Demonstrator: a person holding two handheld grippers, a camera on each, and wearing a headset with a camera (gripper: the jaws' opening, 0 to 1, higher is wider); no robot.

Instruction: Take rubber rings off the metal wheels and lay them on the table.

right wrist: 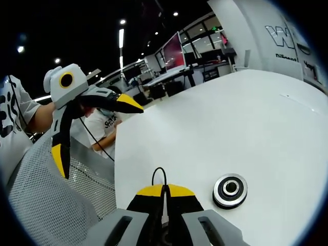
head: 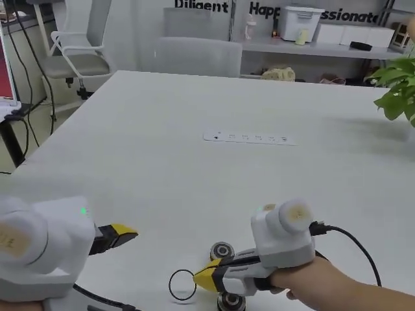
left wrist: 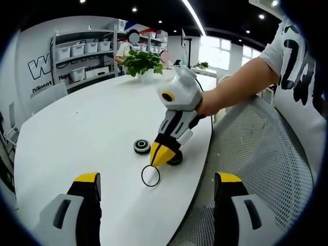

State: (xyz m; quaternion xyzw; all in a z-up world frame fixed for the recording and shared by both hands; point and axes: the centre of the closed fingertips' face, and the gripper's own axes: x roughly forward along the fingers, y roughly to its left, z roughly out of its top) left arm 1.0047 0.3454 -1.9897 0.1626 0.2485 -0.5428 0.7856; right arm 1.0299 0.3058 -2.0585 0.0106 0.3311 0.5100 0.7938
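My right gripper (head: pixel 202 277) is shut, and a thin black rubber ring (head: pixel 182 285) is pinched at its yellow tips, low over the white table (head: pixel 194 162) near the front edge. In the right gripper view the ring (right wrist: pixel 159 177) rises as a loop from the closed tips (right wrist: pixel 165 191). One metal wheel (head: pixel 222 251) with a black rim lies just beyond the gripper, also seen as the wheel (right wrist: pixel 230 190). A second wheel (head: pixel 231 302) sits under the gripper body. My left gripper (head: pixel 118 234) hovers open to the left, nothing between its jaws (left wrist: pixel 158 179); the ring (left wrist: pixel 150 176) lies ahead of it.
A flush power strip (head: pixel 249 137) is set in the table's middle. A green plant (head: pixel 397 91) stands at the right edge. Chairs (head: pixel 78 61) and shelves with boxes (head: pixel 299 23) are behind the table. A mesh chair seat (left wrist: pixel 256 148) is beside the front edge.
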